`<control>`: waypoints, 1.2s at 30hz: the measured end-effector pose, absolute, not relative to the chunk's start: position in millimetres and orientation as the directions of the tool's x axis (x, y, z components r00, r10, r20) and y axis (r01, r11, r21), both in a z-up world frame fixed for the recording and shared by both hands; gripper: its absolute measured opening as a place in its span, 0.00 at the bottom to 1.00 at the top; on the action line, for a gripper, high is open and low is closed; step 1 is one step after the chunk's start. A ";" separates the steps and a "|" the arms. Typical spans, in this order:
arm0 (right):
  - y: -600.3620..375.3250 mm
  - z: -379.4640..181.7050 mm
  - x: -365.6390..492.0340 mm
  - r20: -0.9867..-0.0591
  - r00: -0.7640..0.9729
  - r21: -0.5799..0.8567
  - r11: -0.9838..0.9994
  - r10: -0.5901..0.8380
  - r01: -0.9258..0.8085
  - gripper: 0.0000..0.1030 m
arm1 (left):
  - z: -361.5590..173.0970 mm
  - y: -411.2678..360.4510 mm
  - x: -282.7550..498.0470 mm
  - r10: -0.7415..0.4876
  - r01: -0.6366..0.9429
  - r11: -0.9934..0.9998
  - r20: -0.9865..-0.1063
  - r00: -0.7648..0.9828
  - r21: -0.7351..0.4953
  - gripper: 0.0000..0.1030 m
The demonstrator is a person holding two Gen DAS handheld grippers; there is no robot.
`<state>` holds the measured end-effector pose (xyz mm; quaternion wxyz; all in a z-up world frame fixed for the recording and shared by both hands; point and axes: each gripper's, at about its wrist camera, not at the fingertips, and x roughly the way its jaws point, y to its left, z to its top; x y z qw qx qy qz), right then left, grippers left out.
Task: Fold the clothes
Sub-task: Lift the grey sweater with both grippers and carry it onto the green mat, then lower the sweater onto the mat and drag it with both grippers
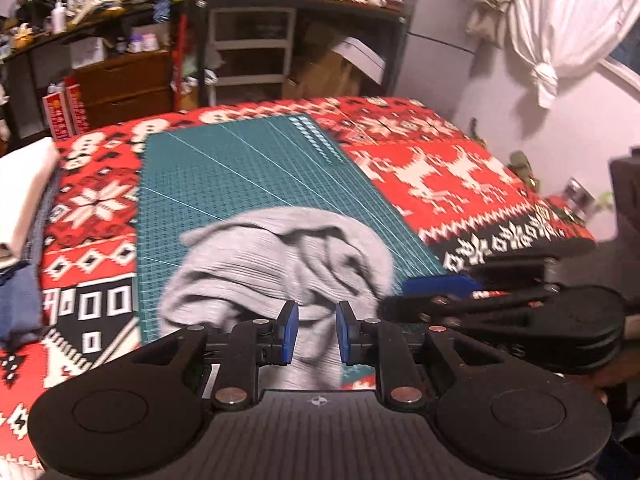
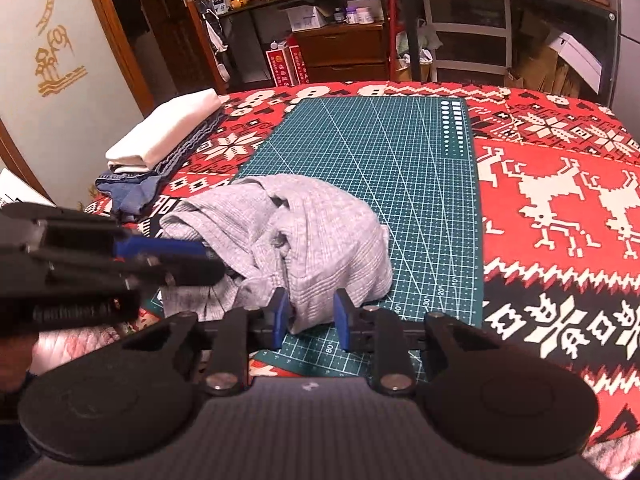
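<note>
Cluttered shelving backs a patterned blanket (image 2: 560, 184) where the grey garment (image 2: 304, 240) lies crumpled at lower centre on the mat (image 2: 400, 160), both grippers, left (image 1: 317, 332) and right (image 2: 310, 318), part-open and empty, apparently poised to spread it.

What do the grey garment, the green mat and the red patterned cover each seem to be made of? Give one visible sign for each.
Grey garment: soft ribbed knit, probably cotton jersey; fine ridges, limp folds.
Green mat: flat, matte plastic or rubber-like cutting mat; printed white grid, no wrinkles.
Red patterned cover: fabric, apparently fleece or knit-look print; blocky pattern, and it drapes over the edge.
</note>
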<state>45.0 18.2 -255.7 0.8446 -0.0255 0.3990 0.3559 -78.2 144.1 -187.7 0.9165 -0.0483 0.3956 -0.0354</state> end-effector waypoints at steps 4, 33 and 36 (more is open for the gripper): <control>14.2 -257.4 51.6 -0.685 0.445 0.258 0.764 0.576 -0.591 0.03 | -195.6 138.7 -71.0 -0.111 0.036 0.992 -0.735 0.669 -0.117 0.18; -48.4 -221.7 87.2 -0.562 0.545 0.463 0.783 0.622 -0.416 0.02 | -163.5 171.6 -44.5 -0.059 -0.046 0.988 -0.623 0.780 -0.150 0.03; -55.1 -220.7 90.1 -0.563 0.567 0.457 0.798 0.602 -0.394 0.02 | -163.0 181.4 -36.2 -0.034 -0.082 0.984 -0.619 0.785 -0.158 0.02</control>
